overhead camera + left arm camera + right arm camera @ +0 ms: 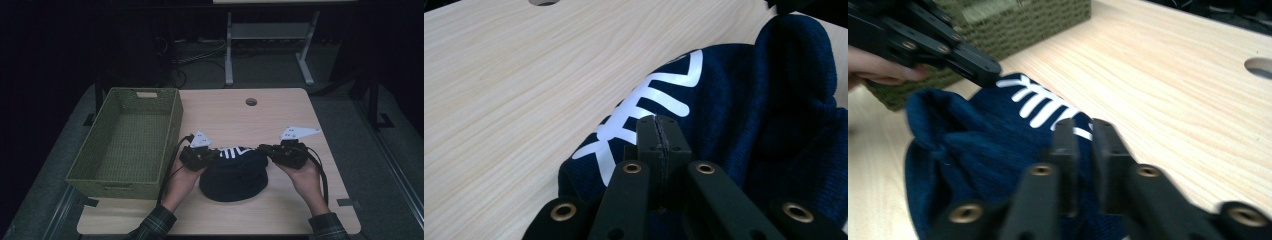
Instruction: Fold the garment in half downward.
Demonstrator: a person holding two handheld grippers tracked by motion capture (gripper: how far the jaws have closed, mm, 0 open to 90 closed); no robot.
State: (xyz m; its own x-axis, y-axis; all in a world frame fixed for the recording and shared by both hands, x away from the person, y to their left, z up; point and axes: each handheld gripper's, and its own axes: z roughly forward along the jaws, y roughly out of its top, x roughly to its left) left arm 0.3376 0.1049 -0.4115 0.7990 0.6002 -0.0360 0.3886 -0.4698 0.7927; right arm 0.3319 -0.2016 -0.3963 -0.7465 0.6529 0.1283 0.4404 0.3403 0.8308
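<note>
Both pairs of fingers are clamped on a navy knit hat (234,174) lying at the table's near middle: left gripper (214,154) and right gripper (263,148) pinch opposite edges. Lifting looks underway; next, carry it level toward the green basket (107,184) (watch for sagging).

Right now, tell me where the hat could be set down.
The woven basket is empty inside. Bare tabletop runs from the basket's right wall past the round hole to the far edge. A bare strip lies along the near edge. It is crowded mid-table, where both grippers meet the navy hat.
</note>
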